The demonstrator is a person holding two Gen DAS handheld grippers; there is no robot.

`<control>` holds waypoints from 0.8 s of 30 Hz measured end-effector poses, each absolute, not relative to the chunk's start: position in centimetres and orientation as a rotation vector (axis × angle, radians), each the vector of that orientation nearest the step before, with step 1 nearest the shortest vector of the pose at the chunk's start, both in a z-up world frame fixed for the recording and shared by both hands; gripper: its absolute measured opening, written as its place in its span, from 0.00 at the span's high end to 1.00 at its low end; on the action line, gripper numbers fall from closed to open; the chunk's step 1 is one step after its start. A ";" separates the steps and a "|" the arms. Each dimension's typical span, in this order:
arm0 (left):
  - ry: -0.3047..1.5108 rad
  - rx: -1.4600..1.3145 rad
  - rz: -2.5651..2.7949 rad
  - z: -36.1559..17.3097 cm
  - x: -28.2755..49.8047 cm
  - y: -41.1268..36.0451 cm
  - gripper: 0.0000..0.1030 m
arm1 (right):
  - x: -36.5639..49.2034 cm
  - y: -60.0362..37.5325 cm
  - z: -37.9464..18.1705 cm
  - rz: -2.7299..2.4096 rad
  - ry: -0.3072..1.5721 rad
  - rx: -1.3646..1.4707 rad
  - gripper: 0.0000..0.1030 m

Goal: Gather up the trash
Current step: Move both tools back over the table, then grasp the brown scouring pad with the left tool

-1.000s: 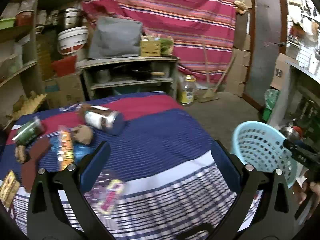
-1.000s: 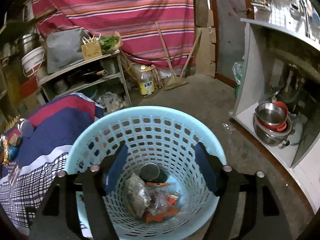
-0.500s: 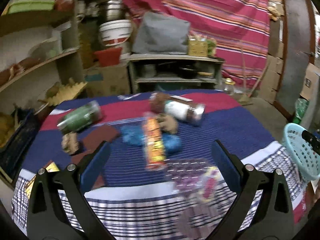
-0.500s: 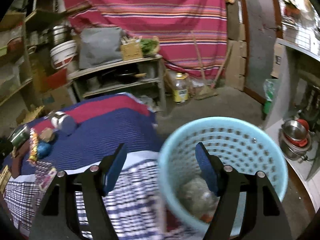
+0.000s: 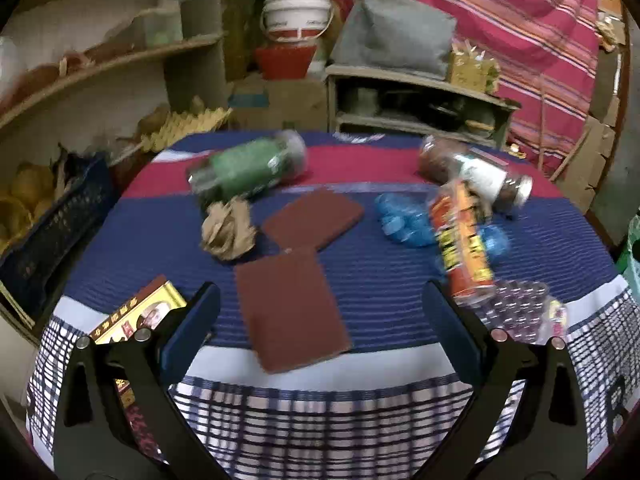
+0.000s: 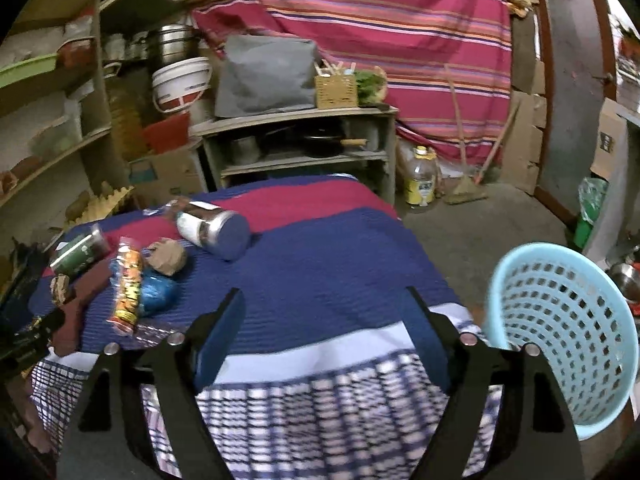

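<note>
Both the left gripper [image 5: 320, 320] and right gripper [image 6: 320, 332] hover with fingers apart and empty, the right's having just widened, so the crumpled brown paper ball [image 5: 229, 229], orange snack wrapper [image 5: 460, 240] and other litter remain on the striped-cloth bench [image 5: 380, 280], the pale blue perforated plastic basket [image 6: 560, 328] waiting beside it.

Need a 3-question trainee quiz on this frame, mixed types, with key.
1. True or false: the left tool is shut on the crumpled brown paper ball.
2. Multiple choice: in the right wrist view, the light blue perforated plastic basket stands A) on the cloth-covered table, B) off the table's right side, C) on the grey shelf unit.
3. Fill in: the clear jar with a green label is lying on its ____.

Key:
1. False. Both it and the right tool are open and hold nothing.
2. B.
3. Side.
</note>
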State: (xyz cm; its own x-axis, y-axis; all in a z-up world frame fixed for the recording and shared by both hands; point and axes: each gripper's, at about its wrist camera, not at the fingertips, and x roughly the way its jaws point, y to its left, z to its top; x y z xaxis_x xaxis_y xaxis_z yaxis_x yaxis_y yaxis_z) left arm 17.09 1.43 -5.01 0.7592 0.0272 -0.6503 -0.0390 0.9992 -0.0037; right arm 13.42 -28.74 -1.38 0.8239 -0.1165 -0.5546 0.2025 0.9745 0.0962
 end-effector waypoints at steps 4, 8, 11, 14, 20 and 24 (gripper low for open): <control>0.767 -0.042 0.050 -6.4 18.4 2.7 0.06 | 14.5 -26.9 -1.7 -0.149 0.588 0.157 0.22; 0.822 -0.041 0.031 -7.6 19.6 2.9 0.07 | 15.4 -26.1 -2.6 -0.140 0.611 0.177 0.22; 0.829 -0.017 0.016 -7.7 20.2 2.4 0.08 | 15.9 -25.6 -3.3 -0.134 0.623 0.170 0.22; 0.860 -0.001 0.005 -8.1 21.1 2.2 0.12 | 16.1 -25.3 -3.9 -0.134 0.631 0.161 0.22; 0.902 -0.022 0.015 -8.6 22.3 2.8 0.16 | 16.4 -24.9 -4.8 -0.121 0.658 0.157 0.22; 0.899 0.002 0.023 -8.6 22.4 2.8 0.29 | 16.5 -23.8 -4.8 -0.103 0.663 0.128 0.22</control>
State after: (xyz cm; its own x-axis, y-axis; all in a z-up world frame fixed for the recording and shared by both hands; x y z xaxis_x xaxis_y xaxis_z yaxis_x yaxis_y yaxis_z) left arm 22.37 2.83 -8.56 0.6221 0.0208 -0.7826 -0.0192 0.9998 0.0114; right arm 16.50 -23.76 -4.80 0.7834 -0.0540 -0.6192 0.1357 0.9870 0.0857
